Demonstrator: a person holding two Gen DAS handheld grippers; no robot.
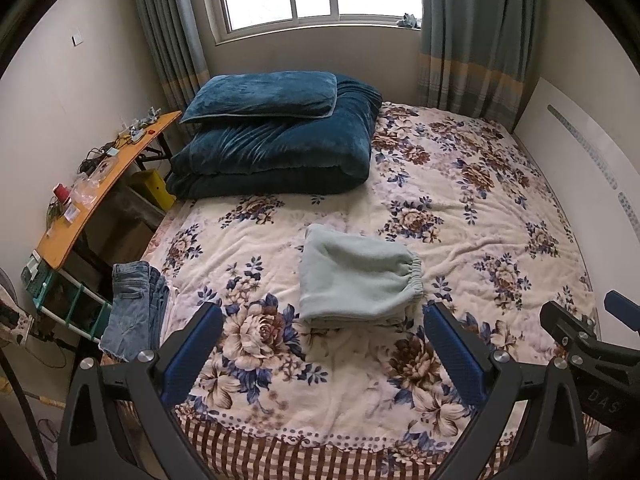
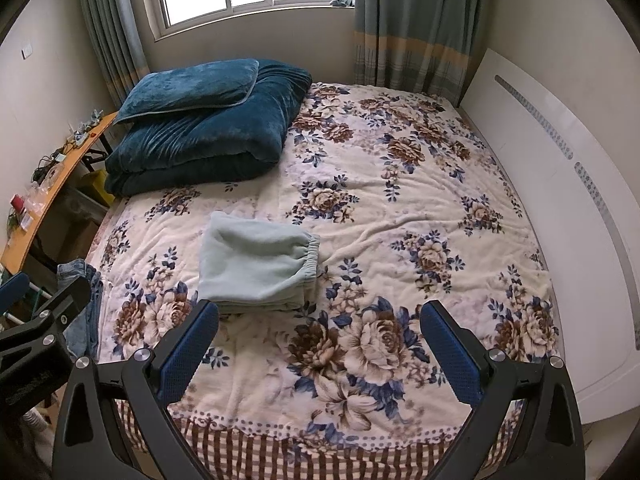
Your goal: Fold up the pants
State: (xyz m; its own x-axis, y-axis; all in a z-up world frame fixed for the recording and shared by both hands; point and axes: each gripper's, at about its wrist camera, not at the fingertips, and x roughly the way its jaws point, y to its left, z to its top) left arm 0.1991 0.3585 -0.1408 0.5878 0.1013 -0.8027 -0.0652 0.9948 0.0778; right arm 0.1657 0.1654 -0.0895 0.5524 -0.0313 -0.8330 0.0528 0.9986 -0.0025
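Pale green pants [image 1: 356,276] [image 2: 256,266] lie folded in a compact stack on the floral bedspread [image 1: 460,200] [image 2: 400,200], the elastic waistband facing right. My left gripper [image 1: 322,312] hovers open just in front of the stack, nothing between its blue pads. My right gripper [image 2: 320,310] is also open and empty, held to the right of the stack over the bed's near part. Each gripper shows at the edge of the other's view: the right gripper [image 1: 592,328] and the left gripper [image 2: 44,300].
Folded blue jeans [image 1: 136,312] [image 2: 82,304] hang at the bed's left edge. A dark teal quilt [image 1: 280,148] [image 2: 204,136] with a pillow on it fills the far left corner. A cluttered orange desk [image 1: 92,196] stands left; a white board [image 2: 560,200] flanks the right.
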